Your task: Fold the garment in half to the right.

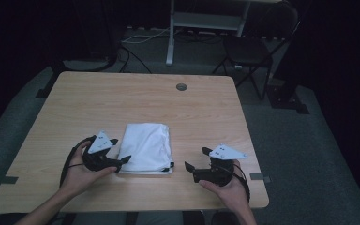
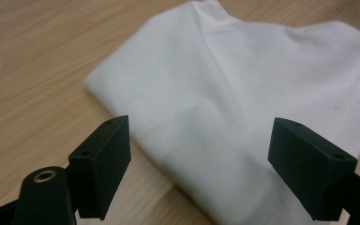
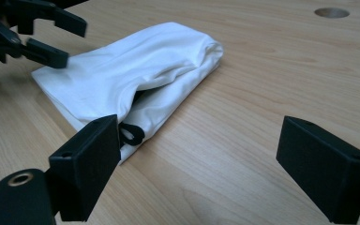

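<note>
Nearest the person, the left hand-held gripper (image 1: 122, 162) and the right hand-held gripper (image 1: 191, 166) rest low over the near part of the table (image 1: 206, 108), each with its jaws standing wide apart and nothing between the pads. Between them lies the folded white cloth (image 1: 146, 147), flat on the wood near the middle of the near half; the left hand-held gripper's tips sit just at the cloth's near left edge, while the right hand-held gripper stands apart from its right edge. The cloth appears thin, soft and light: it will likely drape and unfold when lifted, and its layers may slide on one another, so a pinch through all the layers at a folded edge or corner seems the surest hold. In the right gripper view the near side gapes open, showing an inner layer and a small black loop (image 3: 130, 133) at the corner, possibly a cord or hanging tab. No brand, label or readable writing appears on the cloth. Farther off, a round cable hole (image 1: 181, 86) is set in the far edge of the table, and beyond it a dark chair (image 1: 248, 51) stands on the floor.
</note>
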`<act>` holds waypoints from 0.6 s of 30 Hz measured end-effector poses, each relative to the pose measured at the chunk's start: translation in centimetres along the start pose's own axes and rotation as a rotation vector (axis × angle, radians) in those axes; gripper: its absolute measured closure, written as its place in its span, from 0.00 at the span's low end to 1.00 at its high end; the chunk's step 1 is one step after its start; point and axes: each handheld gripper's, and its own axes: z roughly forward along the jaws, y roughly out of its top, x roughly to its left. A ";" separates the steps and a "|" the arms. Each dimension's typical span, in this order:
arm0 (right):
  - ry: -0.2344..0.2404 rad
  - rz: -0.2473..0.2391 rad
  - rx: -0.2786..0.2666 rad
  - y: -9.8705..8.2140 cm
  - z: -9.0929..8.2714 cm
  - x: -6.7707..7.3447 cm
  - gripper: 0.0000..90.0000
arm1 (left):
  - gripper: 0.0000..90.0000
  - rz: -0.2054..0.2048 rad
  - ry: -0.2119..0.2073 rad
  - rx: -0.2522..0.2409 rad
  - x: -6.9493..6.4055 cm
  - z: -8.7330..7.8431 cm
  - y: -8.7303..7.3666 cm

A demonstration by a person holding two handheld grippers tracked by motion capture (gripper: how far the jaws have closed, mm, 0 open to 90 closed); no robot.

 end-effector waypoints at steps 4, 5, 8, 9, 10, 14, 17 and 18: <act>-0.015 0.002 -0.008 0.0 -0.3 -0.3 0.14 | 0.23 -0.039 0.007 -0.044 1.1 -1.8 -0.3; -0.017 0.004 -0.009 0.0 -0.3 -0.3 0.14 | 0.23 -0.051 0.017 -0.054 1.5 -2.6 -0.5; -0.022 0.000 -0.009 0.1 -0.5 -0.4 0.14 | 0.23 -0.062 0.027 -0.063 2.0 -3.4 -0.8; -0.022 0.001 -0.011 0.2 -0.5 -0.4 0.14 | 0.23 -0.064 0.030 -0.065 2.1 -3.6 -0.9; -0.024 0.001 -0.011 0.2 -0.5 -0.4 0.14 | 0.23 -0.068 0.035 -0.068 2.3 -3.9 -1.1; -0.031 0.003 -0.015 0.2 -0.8 -0.5 0.14 | 0.23 -0.086 0.064 -0.082 3.1 -5.2 -1.7; -0.036 0.003 -0.017 0.2 -1.0 -0.7 0.14 | 0.23 -0.098 0.080 -0.091 3.6 -5.9 -2.0; -0.041 0.003 -0.020 0.1 -1.2 -0.8 0.14 | 0.23 -0.104 0.101 -0.096 4.2 -6.8 -2.3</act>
